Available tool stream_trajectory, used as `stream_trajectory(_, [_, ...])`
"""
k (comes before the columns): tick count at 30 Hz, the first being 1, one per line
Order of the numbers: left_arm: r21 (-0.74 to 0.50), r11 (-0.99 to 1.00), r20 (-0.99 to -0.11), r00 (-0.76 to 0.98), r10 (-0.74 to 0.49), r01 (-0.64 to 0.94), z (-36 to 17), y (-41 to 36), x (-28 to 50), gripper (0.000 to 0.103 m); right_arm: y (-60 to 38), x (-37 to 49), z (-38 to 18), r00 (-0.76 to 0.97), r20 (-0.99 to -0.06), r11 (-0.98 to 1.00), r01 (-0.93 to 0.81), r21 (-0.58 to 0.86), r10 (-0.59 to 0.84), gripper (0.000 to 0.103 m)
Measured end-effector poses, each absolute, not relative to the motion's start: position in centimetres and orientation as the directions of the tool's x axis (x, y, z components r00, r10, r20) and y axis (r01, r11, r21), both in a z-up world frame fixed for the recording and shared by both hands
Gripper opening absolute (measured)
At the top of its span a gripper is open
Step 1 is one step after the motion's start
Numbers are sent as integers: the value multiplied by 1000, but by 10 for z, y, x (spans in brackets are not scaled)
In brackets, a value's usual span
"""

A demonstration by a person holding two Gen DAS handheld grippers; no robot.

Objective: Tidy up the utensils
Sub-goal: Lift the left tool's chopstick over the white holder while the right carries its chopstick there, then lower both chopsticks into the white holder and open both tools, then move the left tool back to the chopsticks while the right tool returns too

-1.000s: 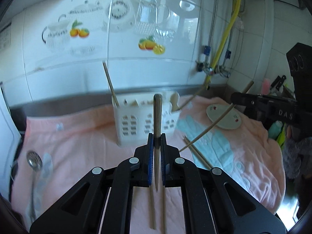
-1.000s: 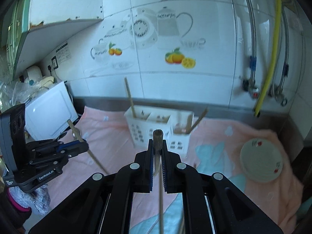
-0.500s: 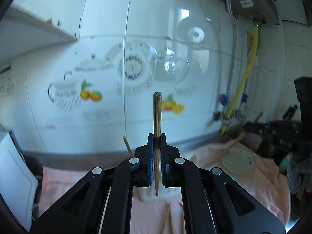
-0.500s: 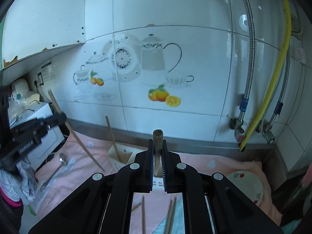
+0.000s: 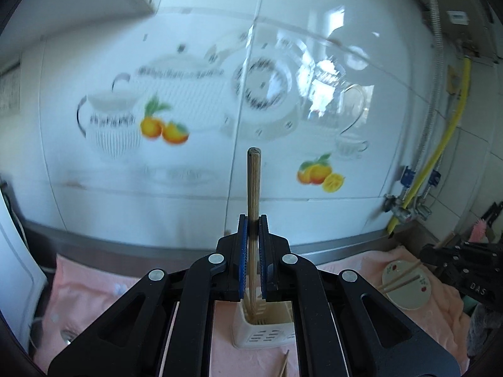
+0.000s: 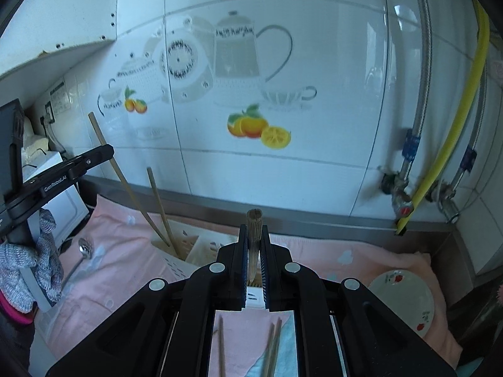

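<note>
Your left gripper [image 5: 252, 242] is clamped on a chopstick [image 5: 253, 194], a slim wooden stick with fine lengthwise grain and a blunt round top; it stands nearly upright between the blue pads, its lower tip reaching down into a compartment of the white slotted holder [image 5: 262, 330]. Your right gripper [image 6: 254, 251] pinches a second chopstick [image 6: 254, 238] of the same pale brown wood, held above the holder [image 6: 188, 251]. Another chopstick [image 6: 160, 207] leans inside the holder's left compartment. More chopsticks [image 6: 272, 345] lie in front of the holder on the pink towel [image 6: 125, 251].
</note>
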State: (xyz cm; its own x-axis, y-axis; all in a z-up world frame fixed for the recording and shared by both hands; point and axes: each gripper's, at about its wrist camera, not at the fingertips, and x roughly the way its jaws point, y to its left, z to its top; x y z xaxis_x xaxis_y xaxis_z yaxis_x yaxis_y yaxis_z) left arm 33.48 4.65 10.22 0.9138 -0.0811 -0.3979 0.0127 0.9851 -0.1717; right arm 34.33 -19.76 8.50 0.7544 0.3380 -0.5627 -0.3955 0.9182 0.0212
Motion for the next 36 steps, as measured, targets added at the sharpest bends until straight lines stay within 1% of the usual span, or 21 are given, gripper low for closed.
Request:
stream_trajectory(6, [-180,984,-472,877,-87,1,74,54,347,6,-197,352,69,736,-587,919,-392,36,337,7])
stream_trajectory(9, [-193,981,-495,864,-95,-3,67,58,350,7,-197,353,66,733,-589,919,-392,44,341,7])
stream_trajectory(13, [-180,984,-502,860,-91,-1,65,58,347,9,-199,351,66,740,-578,921,-387,52,344,13])
stream_trajectory(14, [-178,984,-502,860,-91,1,65,58,346,13,-200,351,67,742,-575,921,-387,52,344,19])
stream_trajectory(15, [-175,985,-501,861,-86,-3,66,58,345,19,-201,348,69,748,-566,921,-385,53,346,24])
stream_trajectory(17, [-182,983,-493,866,-87,-5,69,59,342,28,-205,342,74,760,-553,924,-380,49,342,26])
stream_trajectory(20, [-178,984,-475,875,-92,7,75,57,331,30,-211,330,81,777,-526,924,-380,46,345,34])
stream_trajectory(22, [-175,985,-465,881,-95,14,78,56,323,37,-215,316,85,792,-503,924,-381,33,345,39])
stream_trajectory(23, [-170,985,-458,884,-93,16,79,54,318,42,-218,310,87,799,-494,924,-380,27,343,44])
stream_trajectory(24, [-165,986,-450,888,-92,19,81,54,311,44,-220,301,88,807,-483,925,-379,18,340,45])
stream_trajectory(25, [-163,986,-443,891,-94,23,82,53,305,45,-222,294,88,812,-476,925,-379,12,339,45])
stream_trajectory(26, [-162,986,-438,894,-97,27,82,53,299,47,-225,285,86,815,-469,924,-382,8,341,48])
stream_trajectory(27, [-157,987,-433,896,-93,27,82,52,291,52,-226,278,85,817,-465,924,-383,6,341,52])
stream_trajectory(28, [-154,988,-432,898,-89,24,82,53,285,54,-228,271,84,820,-461,924,-382,4,341,54])
stream_trajectory(29, [-152,988,-430,898,-89,25,81,53,279,57,-229,265,81,821,-457,924,-383,2,341,57])
stream_trajectory(31, [-149,988,-420,903,-97,36,77,52,264,61,-232,251,74,818,-458,922,-388,7,347,58])
stream_trajectory(32, [-144,989,-417,904,-91,33,75,52,257,68,-234,244,69,815,-459,920,-391,15,353,62])
stream_trajectory(33, [-137,990,-411,908,-86,31,72,52,248,72,-235,239,65,814,-458,920,-392,19,356,66])
stream_trajectory(35, [-130,991,-409,909,-85,34,65,52,233,75,-236,228,58,811,-460,918,-397,25,363,70])
stream_trajectory(36, [-127,992,-413,907,-80,29,61,51,227,80,-237,222,53,807,-461,915,-401,33,370,73])
